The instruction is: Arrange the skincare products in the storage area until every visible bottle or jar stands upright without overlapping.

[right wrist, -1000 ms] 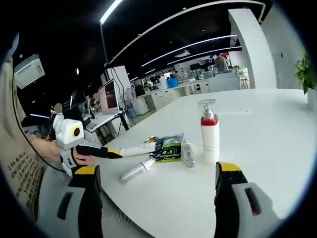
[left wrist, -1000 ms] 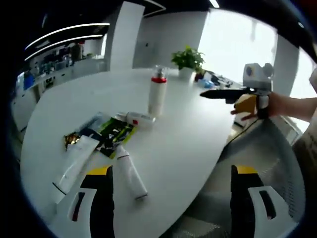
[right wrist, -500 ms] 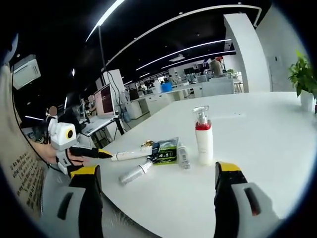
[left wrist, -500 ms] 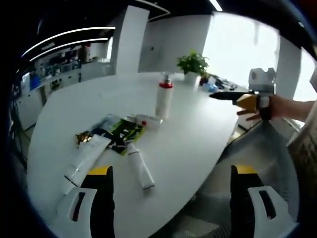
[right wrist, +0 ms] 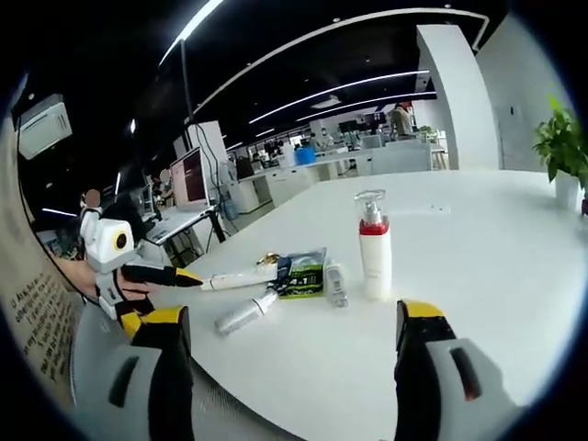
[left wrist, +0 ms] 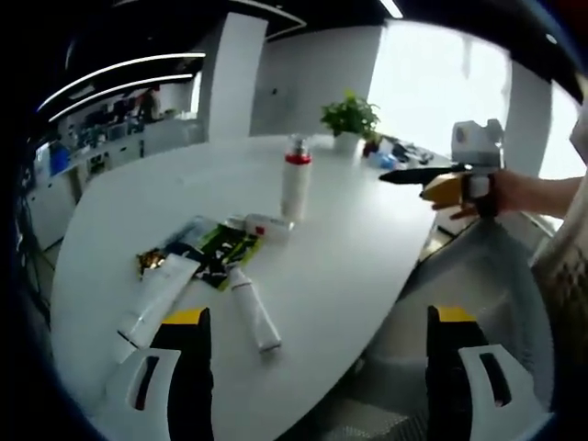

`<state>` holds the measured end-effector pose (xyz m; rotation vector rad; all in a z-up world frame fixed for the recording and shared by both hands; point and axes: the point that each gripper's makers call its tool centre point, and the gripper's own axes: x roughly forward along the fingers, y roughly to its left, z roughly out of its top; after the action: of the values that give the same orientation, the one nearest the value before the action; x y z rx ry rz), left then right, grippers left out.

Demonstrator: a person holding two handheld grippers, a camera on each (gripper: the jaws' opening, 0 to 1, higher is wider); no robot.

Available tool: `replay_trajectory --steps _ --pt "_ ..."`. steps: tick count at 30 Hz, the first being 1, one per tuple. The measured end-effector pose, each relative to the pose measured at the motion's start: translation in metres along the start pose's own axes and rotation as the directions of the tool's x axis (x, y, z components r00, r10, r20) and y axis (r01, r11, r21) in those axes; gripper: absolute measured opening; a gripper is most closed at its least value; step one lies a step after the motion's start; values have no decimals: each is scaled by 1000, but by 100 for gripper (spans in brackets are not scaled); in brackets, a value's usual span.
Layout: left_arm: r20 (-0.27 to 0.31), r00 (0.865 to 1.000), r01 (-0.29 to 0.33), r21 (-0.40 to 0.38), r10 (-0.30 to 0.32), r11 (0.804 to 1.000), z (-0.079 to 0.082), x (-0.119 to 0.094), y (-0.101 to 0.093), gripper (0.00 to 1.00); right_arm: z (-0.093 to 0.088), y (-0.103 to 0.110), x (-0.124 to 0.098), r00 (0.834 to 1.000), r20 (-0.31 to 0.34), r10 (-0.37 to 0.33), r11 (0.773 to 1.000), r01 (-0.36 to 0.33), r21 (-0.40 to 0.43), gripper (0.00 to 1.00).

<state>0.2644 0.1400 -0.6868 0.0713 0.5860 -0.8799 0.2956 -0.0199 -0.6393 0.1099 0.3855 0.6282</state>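
I'm holding both tongs wide apart w/ nothing in them, short of the table (left wrist: pixel 349 266) edge. Nearest my left gripper (left wrist: pixel 312 377) is a white bottle (left wrist: pixel 254 315) lying flat, long axis running away from me, just ahead-left of the jaws. Beside it a flat tube (left wrist: pixel 156 296), sachets (left wrist: pixel 220 250) and a small jar (left wrist: pixel 266 224) on its side. Farthest, the pump bottle (right wrist: pixel 374 246) is standing upright, straight ahead of my right gripper (right wrist: pixel 294 377). Left hand's nearer the lying stuff, I reckon.

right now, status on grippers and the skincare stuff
Left gripper and right gripper open, empty, off the table. Pump bottle upright; tubes and sachets lying flat, bunched. Nothing blocking.
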Motion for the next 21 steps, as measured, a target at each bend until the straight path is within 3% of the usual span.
replay_trajectory --steps 4,18,21 --pt "3 1000 -7 1 7 1000 0 0 1 95 -7 0 2 999 -50 8 1000 -8 8 89" --pt "7 1000 -5 5 4 1000 1 2 1 94 -13 -3 5 996 -87 1 1000 -1 4 87" --pt "-1 1000 -4 5 4 1000 -1 3 1 94 -12 -6 7 995 -98 -15 999 12 -30 84"
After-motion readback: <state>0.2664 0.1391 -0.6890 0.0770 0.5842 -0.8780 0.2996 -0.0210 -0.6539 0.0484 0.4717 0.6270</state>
